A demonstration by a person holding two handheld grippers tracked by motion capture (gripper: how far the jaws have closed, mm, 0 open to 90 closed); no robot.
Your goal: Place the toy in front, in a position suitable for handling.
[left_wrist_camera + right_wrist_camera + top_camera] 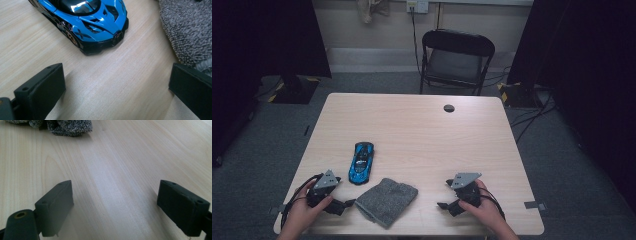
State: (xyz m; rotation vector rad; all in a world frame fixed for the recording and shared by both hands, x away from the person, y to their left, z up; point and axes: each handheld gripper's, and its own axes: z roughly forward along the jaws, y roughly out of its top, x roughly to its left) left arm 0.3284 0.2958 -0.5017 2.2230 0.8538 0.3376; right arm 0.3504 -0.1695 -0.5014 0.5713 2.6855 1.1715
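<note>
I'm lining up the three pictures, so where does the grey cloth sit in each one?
High view: the grey cloth lies near the table's near edge, between the two hands, just right of the blue toy car.
Left gripper view: upper right corner, right of the car's nose.
Right gripper view: top left edge.
Shared landmark: the pale wooden table.

On the table [422, 125], the toy car [361, 162] lies left of centre; the cloth [387, 200] sits just beside it to the right, nearer the person; a chair [455, 60] stands behind the table
</note>
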